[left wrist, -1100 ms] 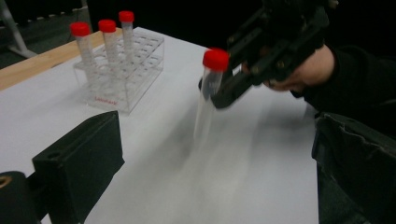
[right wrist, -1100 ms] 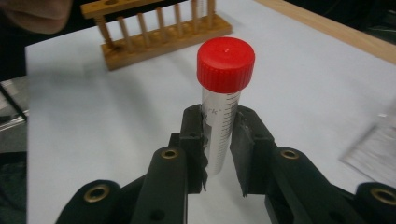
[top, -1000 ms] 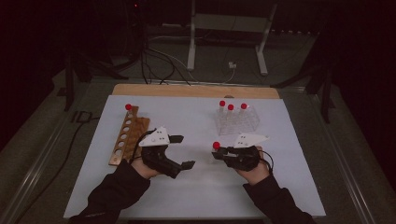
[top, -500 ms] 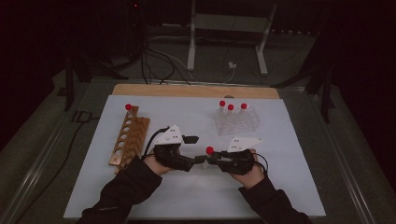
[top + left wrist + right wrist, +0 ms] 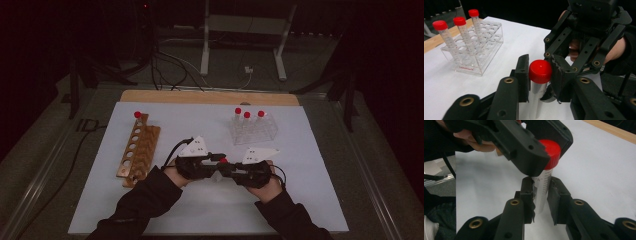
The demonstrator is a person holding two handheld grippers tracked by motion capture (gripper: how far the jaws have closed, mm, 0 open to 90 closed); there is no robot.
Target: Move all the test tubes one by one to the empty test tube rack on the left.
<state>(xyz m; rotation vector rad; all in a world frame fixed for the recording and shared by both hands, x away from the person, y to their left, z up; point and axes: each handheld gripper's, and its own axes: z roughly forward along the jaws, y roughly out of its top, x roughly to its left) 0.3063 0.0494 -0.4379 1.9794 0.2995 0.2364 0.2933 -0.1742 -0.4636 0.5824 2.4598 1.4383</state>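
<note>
Evidently a handover or an uncapping is being set up: the red-capped centrifuge tube [image 5: 543, 187] is held upright above the white mat [image 5: 320, 200], its clear body clamped between the right gripper's [image 5: 541, 195] jaws, while the left gripper's [image 5: 539, 72] jaws have just been closing and now press on its red cap [image 5: 540, 71]. Behind, three more tubes stand in the clear rack [image 5: 254, 129]; the wooden rack [image 5: 139, 150], holding one tube, waits at the left.

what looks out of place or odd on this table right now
Nothing is spilled or damaged. The one oddity: a clear plastic tube with a red screw cap is gripped by both the left gripper and right gripper mid-table, outside the clear plastic rack.
</note>
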